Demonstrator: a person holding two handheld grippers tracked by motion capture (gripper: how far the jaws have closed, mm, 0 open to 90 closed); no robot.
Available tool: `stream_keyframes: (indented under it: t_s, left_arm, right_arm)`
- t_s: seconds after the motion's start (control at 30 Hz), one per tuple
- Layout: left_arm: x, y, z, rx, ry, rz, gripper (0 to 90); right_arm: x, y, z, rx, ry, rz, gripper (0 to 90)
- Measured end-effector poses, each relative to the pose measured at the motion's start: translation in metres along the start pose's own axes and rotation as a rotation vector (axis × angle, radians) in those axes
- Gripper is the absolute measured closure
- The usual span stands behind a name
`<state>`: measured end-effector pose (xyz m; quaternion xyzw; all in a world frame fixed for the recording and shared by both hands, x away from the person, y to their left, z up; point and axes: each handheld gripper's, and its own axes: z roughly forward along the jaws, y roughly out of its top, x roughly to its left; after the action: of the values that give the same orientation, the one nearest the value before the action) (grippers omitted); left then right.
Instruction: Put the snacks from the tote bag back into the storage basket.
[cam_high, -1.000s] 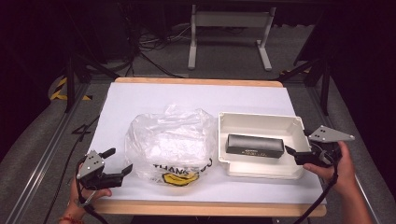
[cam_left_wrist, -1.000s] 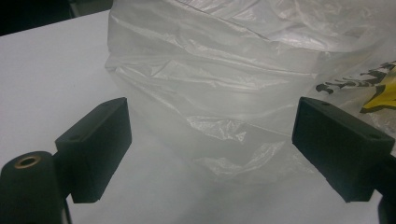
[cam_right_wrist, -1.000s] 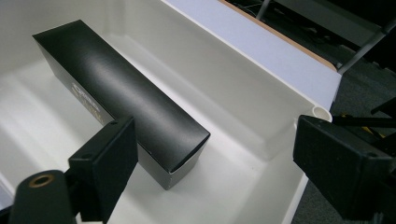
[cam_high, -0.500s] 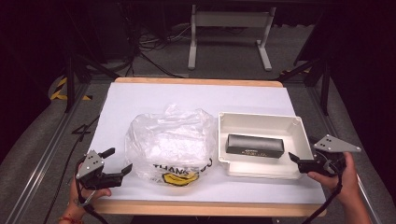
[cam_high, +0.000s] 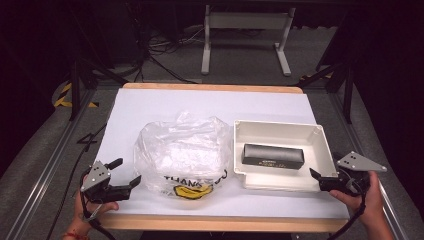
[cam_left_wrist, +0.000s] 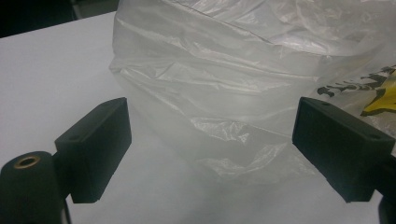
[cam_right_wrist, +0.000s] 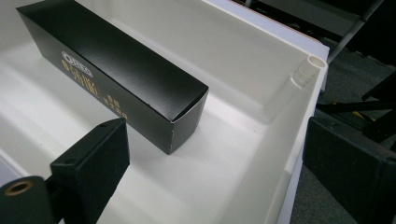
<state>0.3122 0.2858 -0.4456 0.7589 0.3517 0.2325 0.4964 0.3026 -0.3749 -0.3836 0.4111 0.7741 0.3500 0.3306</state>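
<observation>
A crumpled clear plastic bag (cam_high: 182, 150) (cam_left_wrist: 233, 70) with a yellow print lies mid-table. To its right stands a white tray (cam_high: 277, 125) (cam_right_wrist: 289, 135) holding a long black box (cam_high: 272, 156) (cam_right_wrist: 116, 74). My left gripper (cam_high: 129, 171) (cam_left_wrist: 212, 154) rests at the front left, open, its jaws facing the bag without touching it. My right gripper (cam_high: 324, 165) (cam_right_wrist: 219, 168) sits at the tray's front right corner. Its jaws have just been opening and stand wide, with the tray's right wall between them and neither pad pressing on it.
The table (cam_high: 150, 107) is covered in white and has a wooden front edge. A metal stand (cam_high: 245, 45) and cables lie on the floor behind it. Dark frame legs stand off both sides.
My right gripper has drawn back from the tray's right side toward the table's front edge and sunk a little, with its jaws wider apart. The left gripper, bag, tray and box have not moved.
</observation>
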Motion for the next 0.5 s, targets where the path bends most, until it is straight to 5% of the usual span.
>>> stream_keyframes:
  t_s: [0.5]
  left_arm:
    - [0.001,0.000,-0.001,-0.001,0.010,-0.004,12.8]
  right_arm:
    - [0.006,-0.027,0.000,-0.041,-0.035,0.059,6.4]
